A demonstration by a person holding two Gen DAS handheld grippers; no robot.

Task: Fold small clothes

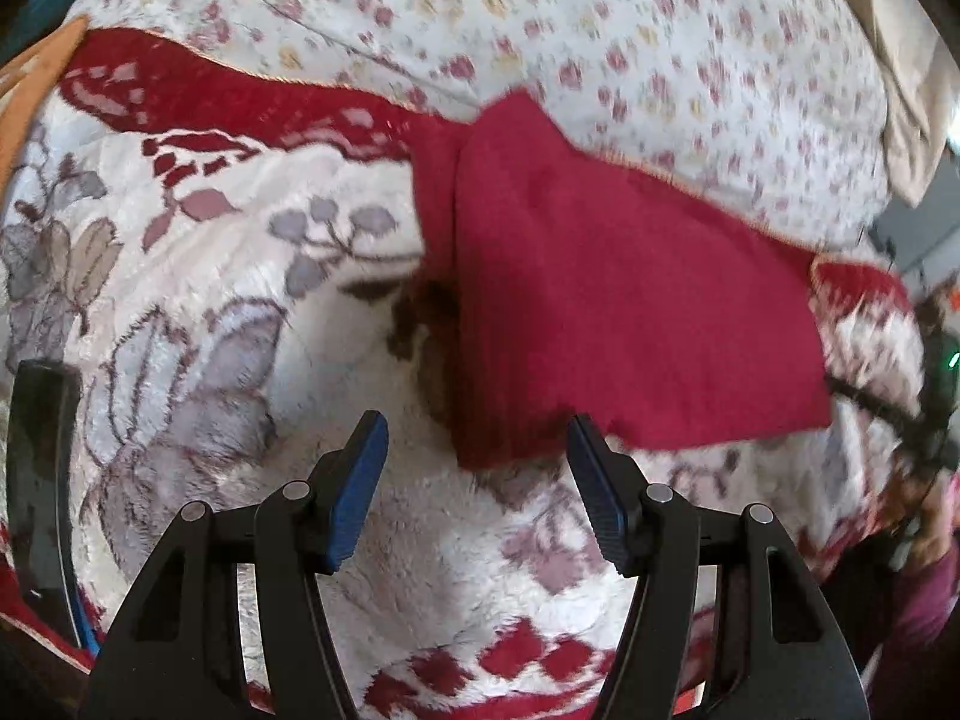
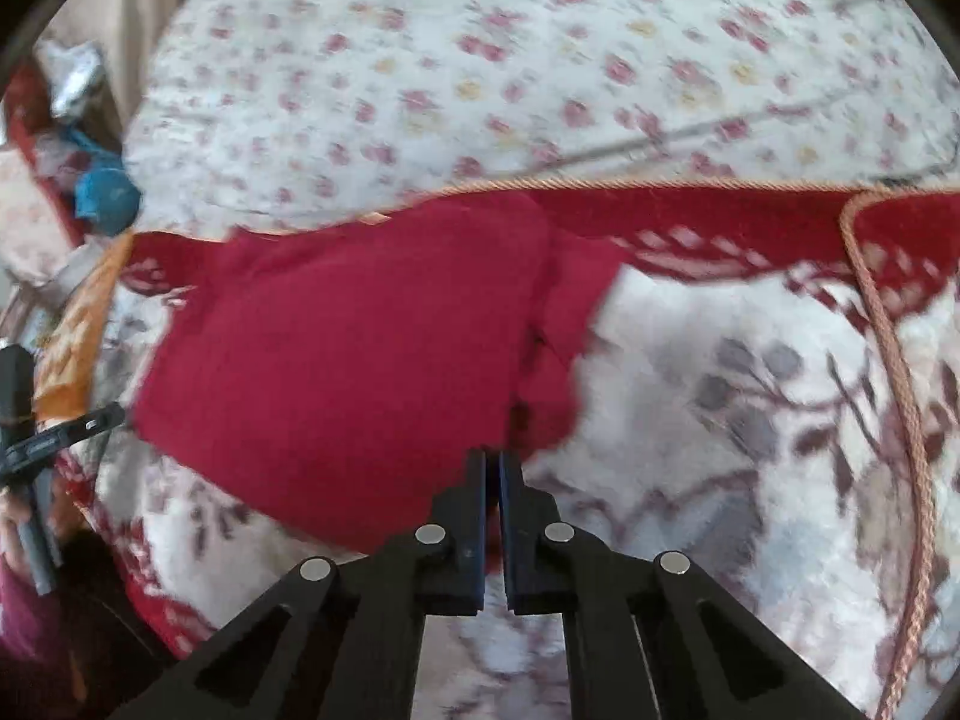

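No writing or labels can be read, and no boxes or bins show clearly; both views are a bit blurry.

Biggest thing: a white sheet w/ small pink and yellow flowers point(image 1: 540, 18), spread out past the far edge of the blanket. The blanket point(image 1: 198, 324) is fluffy and white, w/ grey leaf shapes, a dark red border and a twisted orange cord point(image 2: 894, 360) along its rim. It is the landmark here.

The red cloth point(image 1: 600, 300) lies on the blanket, near its far red border. It looks folded, w/ one layer on top of another; a fold line runs down its left side in the left wrist view. Its far tip pokes over the blanket's border onto the flowered sheet.

Left gripper point(image 1: 474, 438) hangs over the blanket, tilted down, just at the near edge of the red cloth. Its jaws stand wide apart, blue pads point(image 1: 360, 480) facing each other, nothing between them.

Right gripper point(image 2: 492, 462) also tilts down over the blanket, tips right at the near edge of the red cloth point(image 2: 336, 360). Its jaws are pressed together w/ only a thin slit left. Can't tell if a bit of cloth is pinched in there; the tips overlap the red edge.

Off the blanket's left corner in the right wrist view: some blue stuff point(image 2: 105, 195), too blurry to name. A dark pink sleeve point(image 1: 924, 600) shows at the blanket's right edge in the left wrist view.
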